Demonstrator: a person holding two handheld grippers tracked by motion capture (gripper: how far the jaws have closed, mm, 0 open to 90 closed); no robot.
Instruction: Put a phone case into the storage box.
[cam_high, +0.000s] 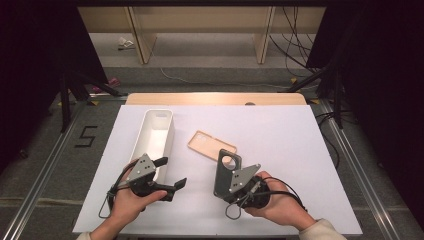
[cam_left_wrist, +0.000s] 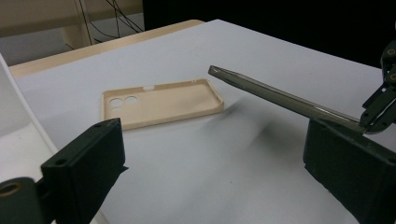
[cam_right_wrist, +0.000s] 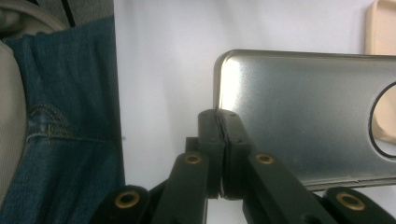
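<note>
While the right gripper is clenched on the bottom edge of a grey phone case, that case is lifted off the white worktop and slants up ahead of its jaws. Just beyond the case's far end a beige phone case lies flat. The left gripper stands released with nothing between its jaws, hovering at the near end of a white tray.
</note>
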